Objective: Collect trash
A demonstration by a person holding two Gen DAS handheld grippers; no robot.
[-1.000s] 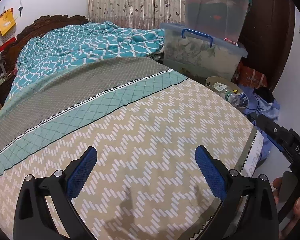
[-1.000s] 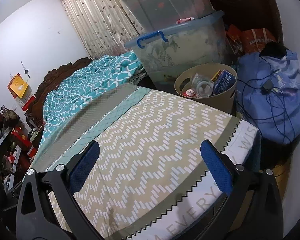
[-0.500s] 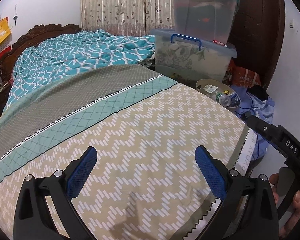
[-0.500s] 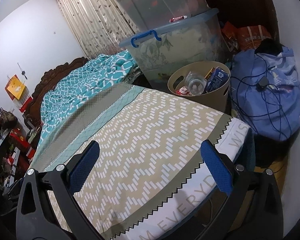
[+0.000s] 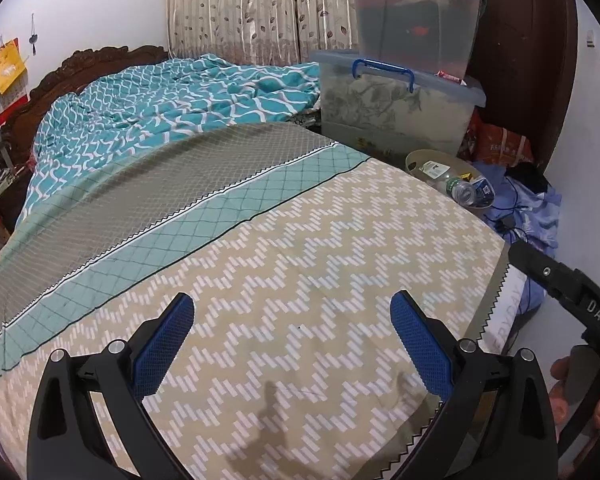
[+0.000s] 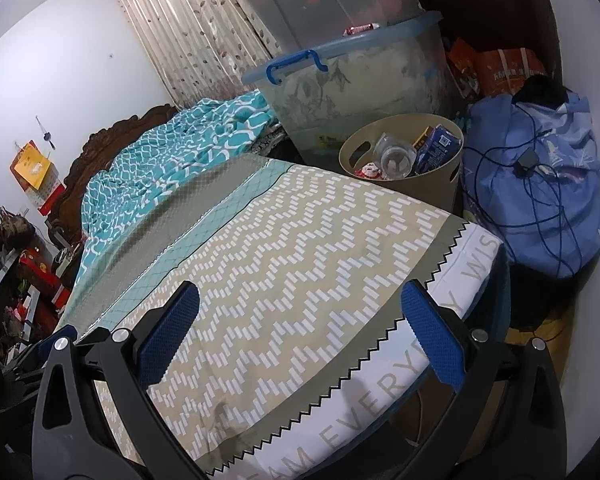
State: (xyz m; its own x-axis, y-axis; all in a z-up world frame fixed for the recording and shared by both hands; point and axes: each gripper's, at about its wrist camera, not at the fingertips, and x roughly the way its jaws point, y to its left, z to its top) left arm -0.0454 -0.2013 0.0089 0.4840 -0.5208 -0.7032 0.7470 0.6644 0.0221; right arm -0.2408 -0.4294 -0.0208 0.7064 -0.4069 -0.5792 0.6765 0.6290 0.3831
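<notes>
Plainly, both my grippers are spread wide and carrying nothing: the left gripper [image 5: 292, 344] and the right gripper [image 6: 300, 332] each hover over the zigzag-patterned bed cover [image 6: 300, 240], and I see no loose litter on it. What trash I can find already sits in the beige bin [image 6: 440, 190], which stands on the floor past the far corner of the bed, ahead and to the right of both grippers, just beside the stacked storage tubs [image 6: 352, 80]. I judge the right gripper the nearer one, so any further reach toward the bin falls to it. Inside, a clear plastic bottle [image 6: 396, 154] lies tilted, its long axis running roughly toward my right gripper; which end faces me I cannot tell. A blue carton [image 6: 436, 148] stands leaning against the rim, long axis close to upright. To the right of the bin rests a blue bag [image 6: 540, 200] draped with cable.
</notes>
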